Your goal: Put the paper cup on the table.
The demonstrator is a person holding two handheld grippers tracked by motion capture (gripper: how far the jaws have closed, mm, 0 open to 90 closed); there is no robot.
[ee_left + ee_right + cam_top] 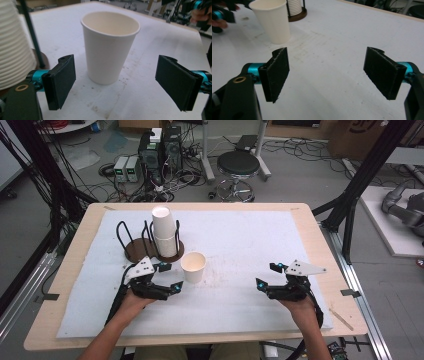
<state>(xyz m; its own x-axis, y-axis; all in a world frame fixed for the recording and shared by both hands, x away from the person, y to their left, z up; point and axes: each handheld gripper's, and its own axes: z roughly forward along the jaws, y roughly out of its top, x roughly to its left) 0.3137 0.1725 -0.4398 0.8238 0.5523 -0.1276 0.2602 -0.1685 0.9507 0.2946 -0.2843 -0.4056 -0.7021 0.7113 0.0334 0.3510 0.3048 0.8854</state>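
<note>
One paper cup standing alone on the white table, just beside the left tongs. Left tongs wide open, holding nothing, cup just ahead of the gap, not touched. Right tongs wide open too, empty, well apart from the cup. More cups stacked in the holder behind. Looks like one cup set out, others maybe left to take.

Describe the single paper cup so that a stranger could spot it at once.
On the white mat covering the wooden table, find the dark round rack holding a tall stack of cups. Just right of it, nearer the person, stands the lone cup: upright, mouth up, empty, apart from the stack.
</note>
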